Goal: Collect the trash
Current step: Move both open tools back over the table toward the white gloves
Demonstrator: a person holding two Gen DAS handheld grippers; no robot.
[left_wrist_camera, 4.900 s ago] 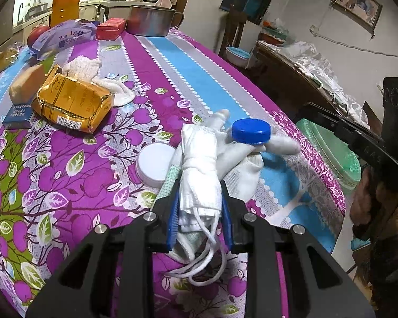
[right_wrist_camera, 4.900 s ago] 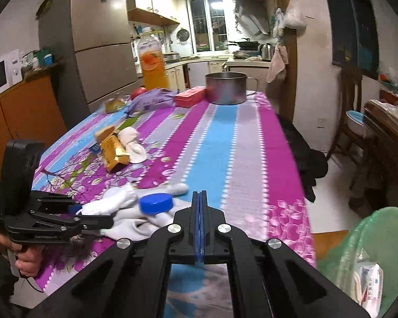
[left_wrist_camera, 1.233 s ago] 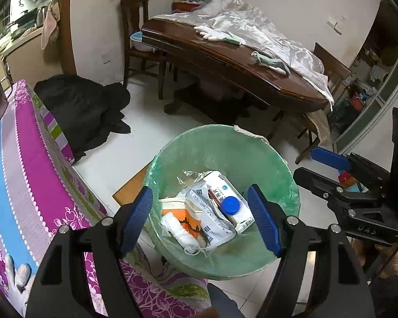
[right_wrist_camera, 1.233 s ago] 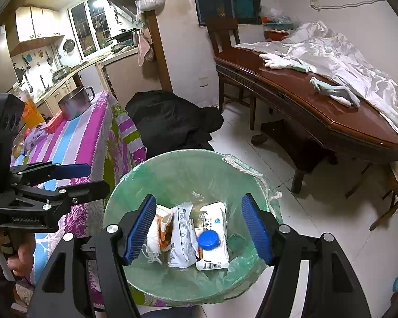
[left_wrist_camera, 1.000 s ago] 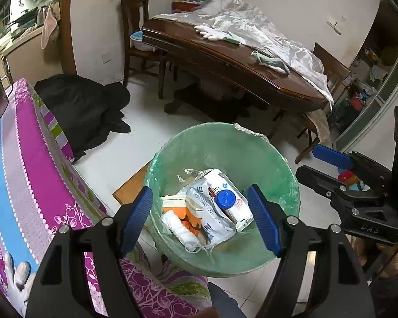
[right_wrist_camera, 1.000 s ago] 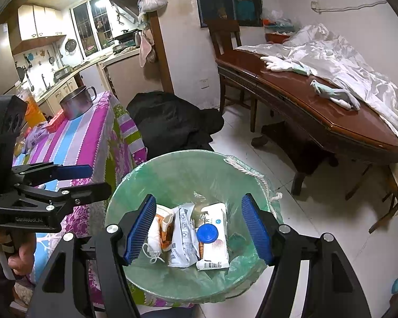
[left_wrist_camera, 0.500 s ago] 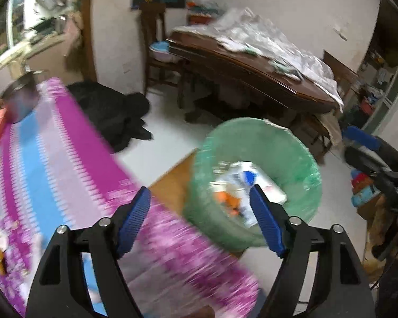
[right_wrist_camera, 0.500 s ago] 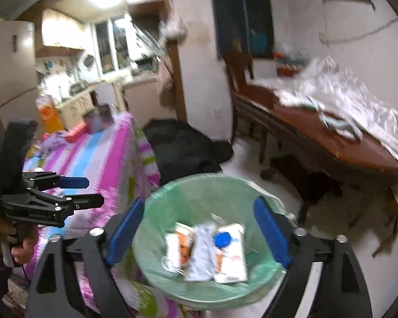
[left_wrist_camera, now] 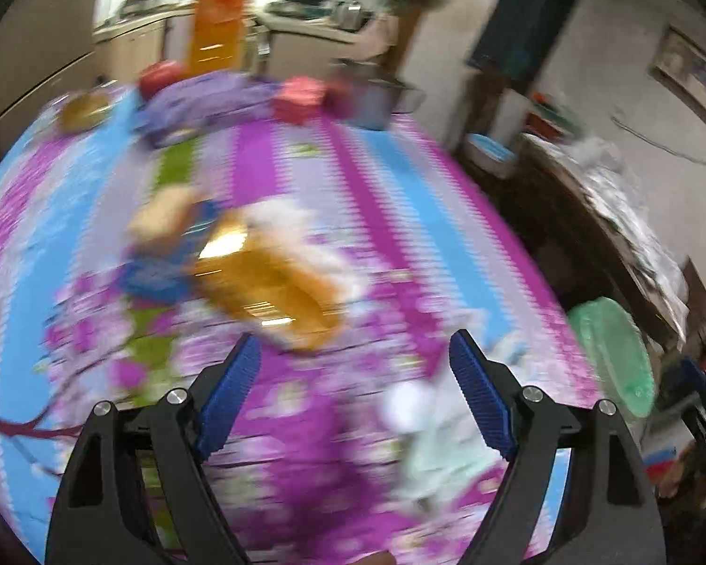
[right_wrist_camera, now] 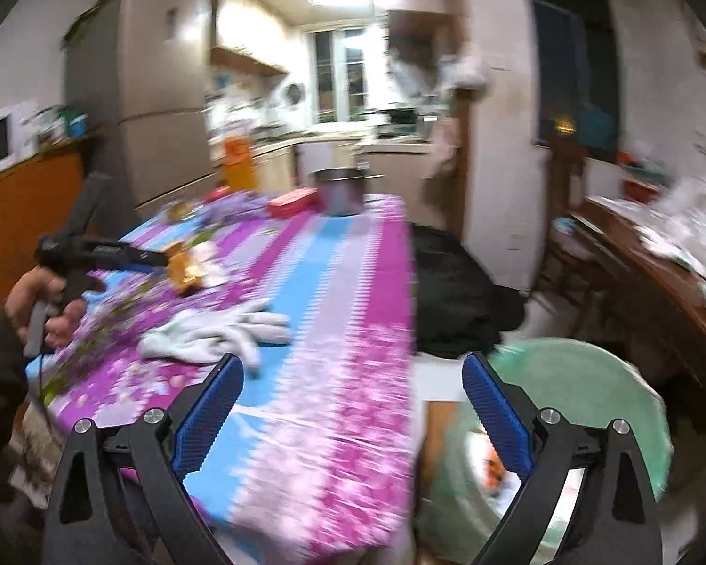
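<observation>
Purple-and-blue tablecloth (left_wrist_camera: 400,197) now fills the left wrist view, where one second earlier this camera looked down into the green-lined trash bin (left_wrist_camera: 612,353); the bin now sits at the right edge, beside the table. The picture is heavily motion-blurred. Countable items on the cloth: one golden foil packet (left_wrist_camera: 268,292) just ahead of the fingers, one white round lid (left_wrist_camera: 407,402) and one pale glove (left_wrist_camera: 447,452) low between them. The left gripper (left_wrist_camera: 353,395) is empty, its jaws opening with nothing touching the blue pads. In the right wrist view the bin (right_wrist_camera: 583,386) has shifted from centre to the lower right, with one orange-marked item visible inside but its other contents blurred. One white glove pile (right_wrist_camera: 216,329) lies on the cloth ahead of the left finger, and one steel pot (right_wrist_camera: 339,190) stands at the far end. The right gripper (right_wrist_camera: 353,405) is empty, jaws spread wide and opening. One hand (right_wrist_camera: 42,306) at the left edge grips the other tool's handle.
</observation>
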